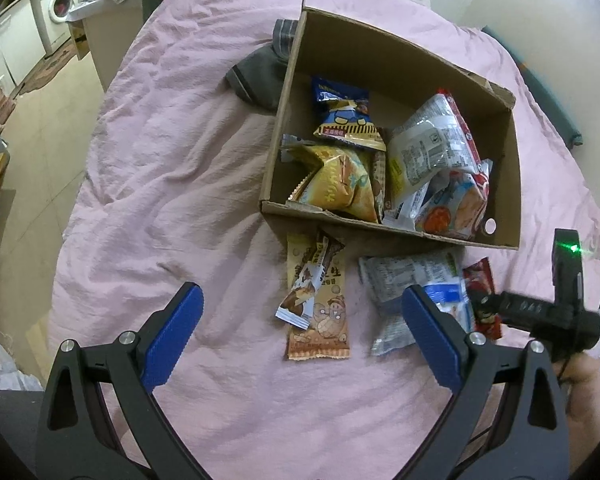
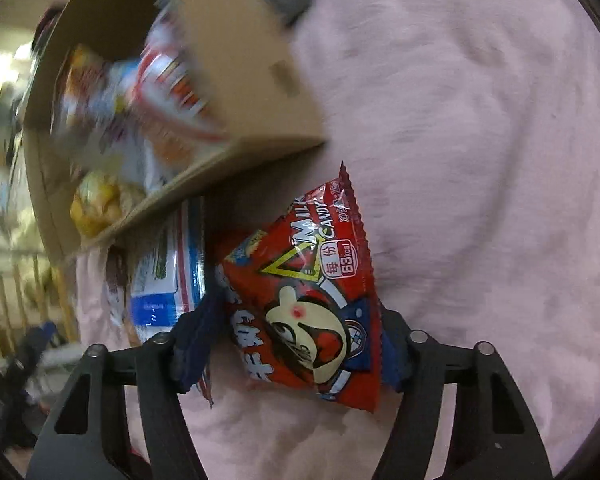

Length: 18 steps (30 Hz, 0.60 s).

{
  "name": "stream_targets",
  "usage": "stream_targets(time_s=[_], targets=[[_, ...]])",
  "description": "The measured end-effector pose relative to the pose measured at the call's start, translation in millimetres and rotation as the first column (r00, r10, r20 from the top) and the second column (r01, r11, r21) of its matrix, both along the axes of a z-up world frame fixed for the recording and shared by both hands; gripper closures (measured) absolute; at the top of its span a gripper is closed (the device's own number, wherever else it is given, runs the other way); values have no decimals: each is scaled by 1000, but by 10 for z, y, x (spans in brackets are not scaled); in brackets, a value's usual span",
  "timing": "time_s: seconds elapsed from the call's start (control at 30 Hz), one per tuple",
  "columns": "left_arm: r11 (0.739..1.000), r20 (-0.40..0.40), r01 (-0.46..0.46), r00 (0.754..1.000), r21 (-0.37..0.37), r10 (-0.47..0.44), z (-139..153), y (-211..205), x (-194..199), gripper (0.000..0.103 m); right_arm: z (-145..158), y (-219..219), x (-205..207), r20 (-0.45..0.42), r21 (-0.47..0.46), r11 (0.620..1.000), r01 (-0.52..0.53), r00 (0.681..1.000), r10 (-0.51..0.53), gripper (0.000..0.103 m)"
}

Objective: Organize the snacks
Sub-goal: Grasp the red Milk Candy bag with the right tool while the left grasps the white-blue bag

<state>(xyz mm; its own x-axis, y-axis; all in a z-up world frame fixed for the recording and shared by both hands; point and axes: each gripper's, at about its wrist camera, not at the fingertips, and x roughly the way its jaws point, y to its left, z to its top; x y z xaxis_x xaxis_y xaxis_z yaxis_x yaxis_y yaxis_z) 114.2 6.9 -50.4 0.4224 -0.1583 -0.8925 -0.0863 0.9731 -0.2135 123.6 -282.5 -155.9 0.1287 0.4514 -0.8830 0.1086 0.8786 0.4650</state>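
We've got the cardboard box (image 1: 400,76) sitting on the pink bed cover (image 1: 180,160), already stuffed: a blue-and-yellow bag (image 1: 346,118) at the back, a yellow chips pack (image 1: 338,184) at 9 o'clock and clear-wrapped packs (image 1: 432,148) at 3 o'clock. Just outside the near wall lie a peanut packet (image 1: 320,316) and a white-and-blue pack (image 1: 416,280). Our left claw (image 1: 300,332) hangs wide open and empty. Our right claw (image 2: 300,344) has its pads against the sides of the red milk candy bag (image 2: 312,300), still on the bed at the box's 5 o'clock.
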Motion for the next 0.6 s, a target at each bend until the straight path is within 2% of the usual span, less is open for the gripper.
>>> stream_targets(time_s=[0.03, 0.07, 0.1, 0.17, 0.23, 0.43, 0.6], targets=[[1000, -3, -2, 1000, -2, 2, -8, 5, 3, 5, 12, 75, -22, 2, 17, 999, -38, 999, 38, 53], [1000, -5, -3, 1000, -4, 3, -11, 10, 6, 5, 35, 132, -50, 10, 19, 997, -73, 997, 73, 57], [1000, -7, -6, 1000, -6, 6, -17, 16, 4, 5, 72, 191, -97, 24, 12, 994, -109, 994, 109, 65], [1000, -12, -8, 1000, -12, 8, -26, 24, 6, 5, 128, 218, -192, 42, -7, 991, -137, 990, 137, 68], [1000, -19, -11, 1000, -20, 11, -36, 25, 12, 5, 172, 148, -267, 50, -7, 992, -123, 991, 124, 71], [999, -40, 15, 999, -38, -17, -77, -83, 19, 5, 441, -280, -399, 130, -71, 997, 2, 992, 8, 74], [996, -97, 72, 992, -45, -76, -175, -362, 47, 5, 662, -725, -481, 202, -69, 984, 166, 968, -149, 74]])
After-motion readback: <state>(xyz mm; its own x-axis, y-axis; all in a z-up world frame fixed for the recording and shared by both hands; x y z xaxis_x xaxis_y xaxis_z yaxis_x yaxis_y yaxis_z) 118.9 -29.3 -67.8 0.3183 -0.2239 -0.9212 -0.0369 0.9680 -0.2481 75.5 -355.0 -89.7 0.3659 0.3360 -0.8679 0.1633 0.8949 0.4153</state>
